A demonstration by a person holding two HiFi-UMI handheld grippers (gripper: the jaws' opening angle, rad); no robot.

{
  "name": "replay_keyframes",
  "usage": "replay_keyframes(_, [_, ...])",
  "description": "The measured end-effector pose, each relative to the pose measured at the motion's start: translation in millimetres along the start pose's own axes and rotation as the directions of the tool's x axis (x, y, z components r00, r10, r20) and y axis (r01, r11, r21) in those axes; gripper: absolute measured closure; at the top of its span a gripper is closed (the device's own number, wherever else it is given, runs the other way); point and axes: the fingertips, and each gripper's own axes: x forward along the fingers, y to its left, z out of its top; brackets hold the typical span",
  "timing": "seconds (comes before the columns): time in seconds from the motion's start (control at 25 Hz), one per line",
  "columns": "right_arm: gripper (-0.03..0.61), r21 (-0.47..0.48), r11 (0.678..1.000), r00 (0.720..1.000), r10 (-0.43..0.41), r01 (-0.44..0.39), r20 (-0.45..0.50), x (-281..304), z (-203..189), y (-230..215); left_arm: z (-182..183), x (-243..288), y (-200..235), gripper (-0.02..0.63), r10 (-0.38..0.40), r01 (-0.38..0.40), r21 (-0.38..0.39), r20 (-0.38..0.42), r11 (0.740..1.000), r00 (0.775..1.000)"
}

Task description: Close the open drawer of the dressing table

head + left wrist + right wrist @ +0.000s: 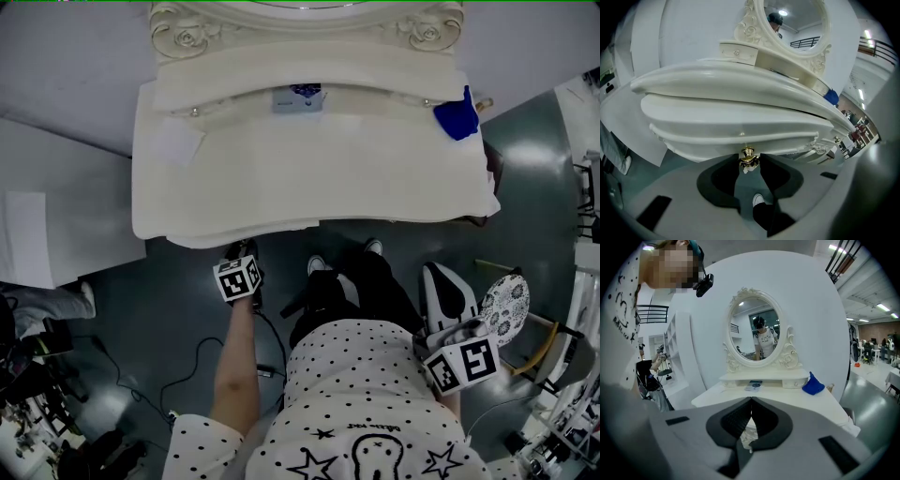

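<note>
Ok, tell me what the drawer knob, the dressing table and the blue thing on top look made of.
Drawer knob: looks like polished gold-coloured metal, from its bright glints; possibly plated.
Dressing table: cream painted or lacquered wood or board, with a smooth satin sheen; the core is not visible.
Blue thing: seems to be soft matte fabric; it slumps to a point.
</note>
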Motion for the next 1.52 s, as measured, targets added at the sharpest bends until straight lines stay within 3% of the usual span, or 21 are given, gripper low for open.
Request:
replay_keyframes(1.28, [0.569, 0.007, 0.999, 0.999, -0.034, 0.034, 0.016, -15.2, -2.8, -8.8, 31.1, 19.8, 2.4, 0.462, 0.008, -0.009, 0.048, 0.024, 0.999, 1.0])
replay_keyframes(1.52, [0.569, 0.006, 1.0, 1.0, -0.026, 0.026, 0.017, -20.2, -5.4, -7.5, 30.9, 18.8, 1.8, 0.46, -0.011, 0.011, -0.003, 0.056, 1.0, 0.998])
